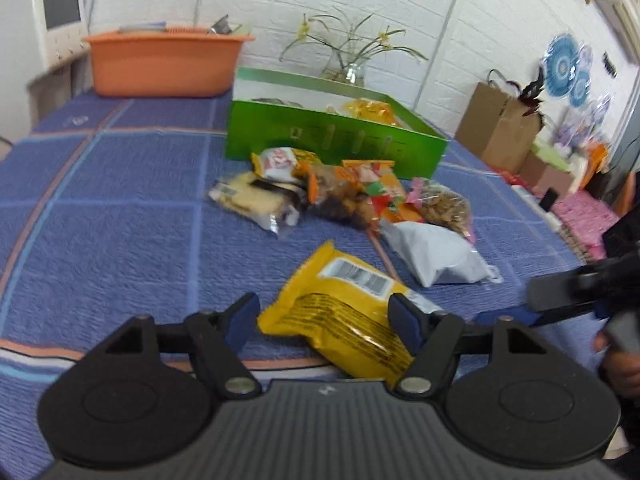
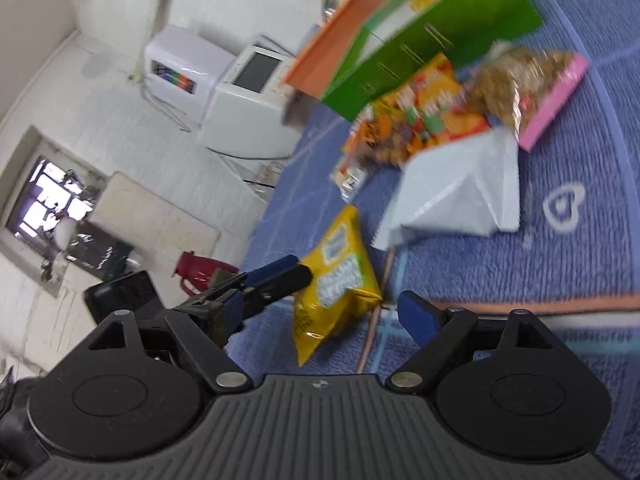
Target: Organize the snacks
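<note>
While the left gripper (image 1: 326, 318) sits low over the blue checked tablecloth (image 1: 100, 216), its wrist view shows the jaws spread wide, with the near end of a yellow snack packet (image 1: 340, 312) lying between the two blue pads (image 1: 404, 320); whether either pad touches the wrapper cannot be told. Beyond the packet, a pale grey pouch (image 1: 436, 252) lies just to its right. Farther back, a loose heap of snacks (image 1: 336, 192) rests directly in front of a green box (image 1: 336, 136), which is open and already holds some yellow-wrapped items. An orange plastic tub (image 1: 160, 64) stands at the far left of the table, and a glass vase with flowers (image 1: 352, 52) stands behind the box. At the right edge, the right gripper (image 1: 568, 292) enters the frame above the cloth.

Seen from the right wrist, tilted and blurred, the right gripper (image 2: 324, 312) also has its jaws spread, holding nothing. The yellow snack packet (image 2: 336, 280) lies on the tablecloth (image 2: 520, 264) ahead of it, with the left gripper (image 2: 276, 276) at the packet's left side. The grey pouch (image 2: 460, 188), snack heap (image 2: 432, 108) and green box (image 2: 432, 40) lie beyond.
</note>
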### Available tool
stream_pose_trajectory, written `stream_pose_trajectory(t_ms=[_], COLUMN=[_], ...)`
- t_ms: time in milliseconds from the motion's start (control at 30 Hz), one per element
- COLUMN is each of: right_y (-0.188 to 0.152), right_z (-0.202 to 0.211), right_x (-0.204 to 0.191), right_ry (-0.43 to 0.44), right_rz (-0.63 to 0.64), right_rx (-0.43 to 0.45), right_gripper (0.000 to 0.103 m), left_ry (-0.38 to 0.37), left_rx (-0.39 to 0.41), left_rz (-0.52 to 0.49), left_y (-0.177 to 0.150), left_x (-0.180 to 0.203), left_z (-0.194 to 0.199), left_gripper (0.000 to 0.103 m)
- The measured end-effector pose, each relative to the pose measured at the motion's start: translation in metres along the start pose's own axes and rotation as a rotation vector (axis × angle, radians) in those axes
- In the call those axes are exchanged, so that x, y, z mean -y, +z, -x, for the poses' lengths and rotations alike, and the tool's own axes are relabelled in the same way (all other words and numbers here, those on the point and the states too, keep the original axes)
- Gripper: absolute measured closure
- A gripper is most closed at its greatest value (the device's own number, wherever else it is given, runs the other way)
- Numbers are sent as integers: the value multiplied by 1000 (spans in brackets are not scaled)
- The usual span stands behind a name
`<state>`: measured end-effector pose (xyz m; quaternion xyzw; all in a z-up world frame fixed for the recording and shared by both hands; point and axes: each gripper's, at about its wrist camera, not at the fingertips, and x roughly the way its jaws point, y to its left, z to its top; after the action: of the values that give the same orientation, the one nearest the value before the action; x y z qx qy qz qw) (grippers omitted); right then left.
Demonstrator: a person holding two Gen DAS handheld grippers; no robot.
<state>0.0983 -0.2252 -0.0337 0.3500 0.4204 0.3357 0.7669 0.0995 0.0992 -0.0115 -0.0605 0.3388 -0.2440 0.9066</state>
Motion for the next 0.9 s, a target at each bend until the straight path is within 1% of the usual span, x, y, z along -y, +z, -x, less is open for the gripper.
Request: stream_pose_trajectory(t_ms=[100,133,167,200,267,300,333,367,400,433,467,533,567,633,700,900], right_y=[3,3,4,5,4,3,3,3,4,7,8,6,5,2,2,20], right_z=[-2,-4,-6,-10,-17,-20,-25,-27,-30,-33,-35,-33,-31,-24,-18,-2], right_x=[-1,-2,-4,-6,-11,-13,-15,-13,-9,-3,-1,-1,-3,-10,-20,-43], right_ry=[-12,-19,-27,-35,-59,-68,-82,-89,-99,-92,-96,-85,-81,-72,-62,-17], right_rz=[-52,-65,-68,-56,-16,5,27,17,-13,-43,-53,-56,-47,-11,32,138], right_rx=[26,33,32,21,0,-6,-6,5,11,7,4,26,38,71,100,188], right_gripper=[0,0,0,0,0,0,0,0,22,36,44,48,49,51,51,51], left_ry=[-52,-70,-90,-110,-164,-180,-181,-177,-161,-143,-145,-159,-162,-173,-176,-182], left_rx=[-11,-12,-12,-12,-23,-7,7,11,8,18,10,19,23,44,70,162], left_rz=[-22,-25,-14,12,65,81,87,68,41,17,15,29,35,33,12,-57], left_y=[-4,-5,-6,-7,-10,-12,-13,-14,-14,-16,-16,-16,-15,-13,-9,16], left_x=[3,2,1,-1,-3,-5,-4,-2,2,6,7,6,6,6,12,27], left_z=[1,0,-2,-5,-12,-14,-15,-15,-14,-12,-11,-8,-7,-2,5,17], left_gripper=[24,19,4,1,0,0,1,5,7,17,30,37,38,39,39,39])
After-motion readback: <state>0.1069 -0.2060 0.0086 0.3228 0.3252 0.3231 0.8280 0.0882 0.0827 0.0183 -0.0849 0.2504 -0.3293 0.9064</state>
